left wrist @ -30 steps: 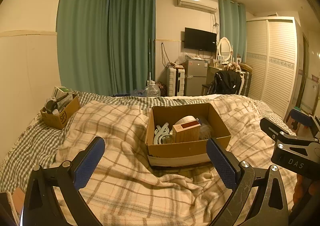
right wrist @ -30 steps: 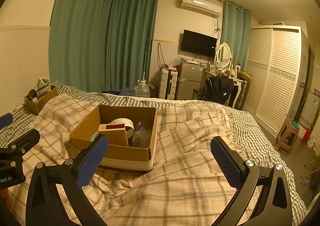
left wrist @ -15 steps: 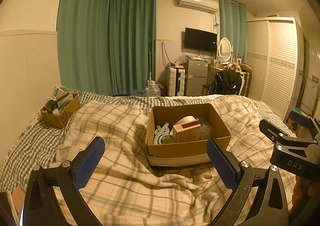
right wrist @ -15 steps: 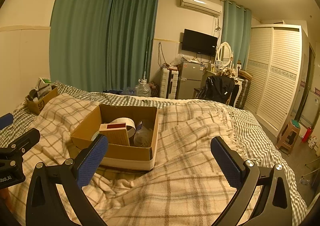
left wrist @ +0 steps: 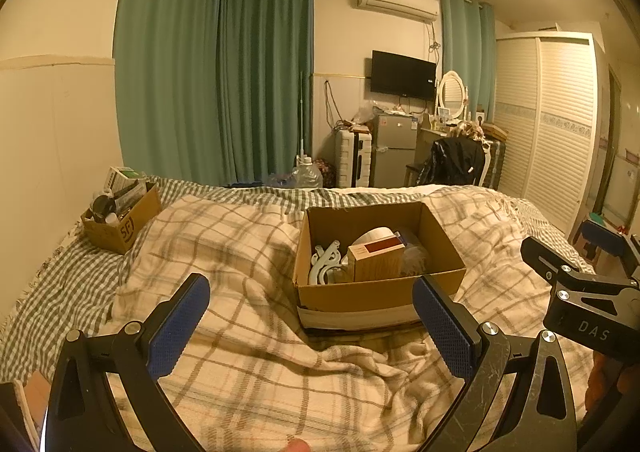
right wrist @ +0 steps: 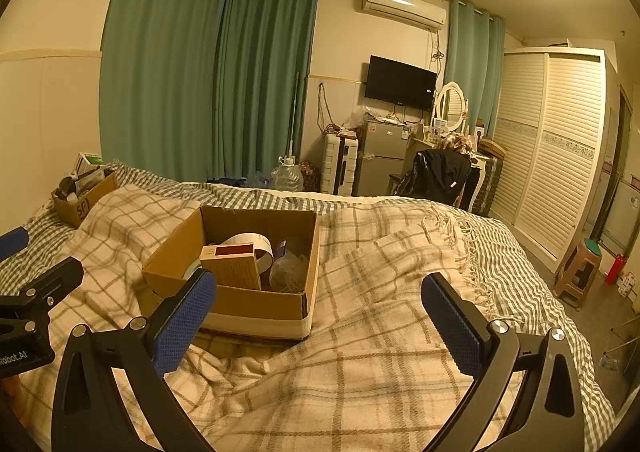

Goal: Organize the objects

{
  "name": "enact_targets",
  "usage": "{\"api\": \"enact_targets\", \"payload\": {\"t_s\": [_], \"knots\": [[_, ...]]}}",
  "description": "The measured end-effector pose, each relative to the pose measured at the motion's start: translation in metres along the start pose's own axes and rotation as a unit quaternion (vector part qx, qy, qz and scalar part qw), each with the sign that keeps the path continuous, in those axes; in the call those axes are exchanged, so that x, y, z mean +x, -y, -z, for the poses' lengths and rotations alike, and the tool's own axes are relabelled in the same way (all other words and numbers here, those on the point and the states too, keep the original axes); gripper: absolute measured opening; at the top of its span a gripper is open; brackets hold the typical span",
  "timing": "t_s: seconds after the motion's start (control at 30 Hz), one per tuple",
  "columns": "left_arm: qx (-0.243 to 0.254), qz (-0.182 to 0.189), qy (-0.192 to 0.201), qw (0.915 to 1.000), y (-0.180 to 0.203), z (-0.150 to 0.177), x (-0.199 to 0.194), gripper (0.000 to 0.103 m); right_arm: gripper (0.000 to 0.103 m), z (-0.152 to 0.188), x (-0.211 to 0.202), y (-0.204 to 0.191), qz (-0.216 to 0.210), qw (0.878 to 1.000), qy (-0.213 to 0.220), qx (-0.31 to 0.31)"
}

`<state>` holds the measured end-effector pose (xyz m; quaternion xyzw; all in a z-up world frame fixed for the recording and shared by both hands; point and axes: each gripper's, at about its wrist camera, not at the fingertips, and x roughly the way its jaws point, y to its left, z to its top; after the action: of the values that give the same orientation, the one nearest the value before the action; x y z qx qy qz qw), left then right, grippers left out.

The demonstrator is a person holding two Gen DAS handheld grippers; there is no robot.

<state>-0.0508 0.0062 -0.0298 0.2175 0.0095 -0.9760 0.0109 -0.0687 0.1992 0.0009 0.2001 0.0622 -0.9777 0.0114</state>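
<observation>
An open cardboard box (left wrist: 360, 298) sits on the plaid blanket on the bed; it also shows in the right wrist view (right wrist: 248, 302). It holds a wooden block with a red label (left wrist: 376, 262), a roll of white tape (right wrist: 250, 246), a pale ornate piece (left wrist: 324, 266) and a clear bag (right wrist: 290, 270). My left gripper (left wrist: 310, 326) is open and empty, just in front of the box. My right gripper (right wrist: 318, 318) is open and empty, to the right of the box.
A smaller cardboard box (left wrist: 120, 226) full of items stands at the bed's far left. The plaid blanket (right wrist: 380, 352) is rumpled. Beyond the bed are curtains, a fridge (left wrist: 390, 150), a chair and a wardrobe; a stool (right wrist: 580, 272) stands at the right.
The right gripper has drifted slightly left and nearer the box. The left gripper has barely moved. Both stay open.
</observation>
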Motion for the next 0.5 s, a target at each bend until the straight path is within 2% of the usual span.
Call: {"api": "enact_targets", "payload": {"t_s": [0.5], "knots": [[0.008,-0.005,0.002,1.0000,0.0044,-0.0009,-0.0021,0.103,0.103,-0.0009,0.0024,0.0000,-0.001,1.000,-0.003,0.000]]}}
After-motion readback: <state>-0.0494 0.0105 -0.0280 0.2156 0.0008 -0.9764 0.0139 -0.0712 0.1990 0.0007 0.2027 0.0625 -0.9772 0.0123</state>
